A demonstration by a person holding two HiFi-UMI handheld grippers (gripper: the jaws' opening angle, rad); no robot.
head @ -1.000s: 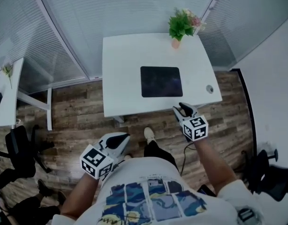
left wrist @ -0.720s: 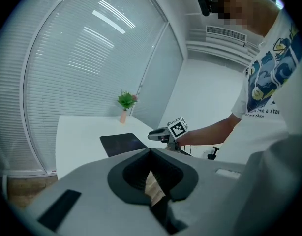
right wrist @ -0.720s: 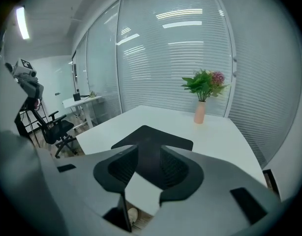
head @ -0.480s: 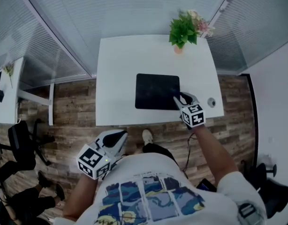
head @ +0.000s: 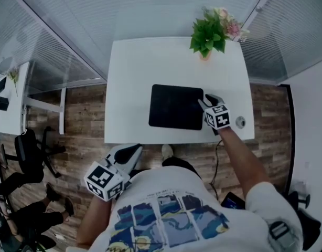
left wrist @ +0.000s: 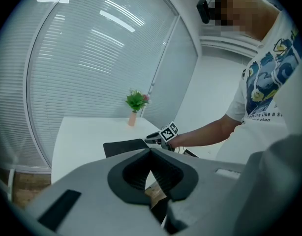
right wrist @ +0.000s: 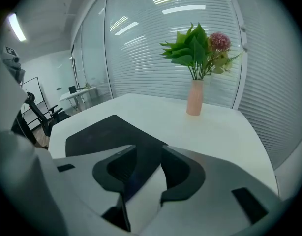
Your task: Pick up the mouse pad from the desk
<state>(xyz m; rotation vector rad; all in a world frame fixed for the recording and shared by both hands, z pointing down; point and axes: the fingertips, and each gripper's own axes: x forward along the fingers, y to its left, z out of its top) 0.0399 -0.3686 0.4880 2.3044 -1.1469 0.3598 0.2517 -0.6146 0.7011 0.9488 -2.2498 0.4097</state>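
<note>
The black mouse pad [head: 175, 106] lies flat on the white desk [head: 132, 67], towards its front right. My right gripper [head: 205, 101] is over the pad's right edge. In the right gripper view its jaws [right wrist: 148, 150] stand open and have just been opening, with the pad's [right wrist: 104, 132] near edge showing in the gap and nothing pressed. My left gripper [head: 133, 151] hangs over the floor short of the desk's front edge. Its fingertips [left wrist: 151, 151] meet, with nothing between them. From there I see the pad [left wrist: 122, 146] and the right gripper [left wrist: 152, 139].
A pink vase with a green plant [head: 207, 35] stands at the desk's back right corner. A round cable hole [head: 240, 122] sits near the front right corner. Glass walls with blinds stand behind. A second desk [head: 6, 106] and a chair [head: 27, 151] are at the left.
My right gripper has moved forward from the desk's front edge onto the pad's right edge. The left gripper has kept low in front of the desk as the person stepped closer.
</note>
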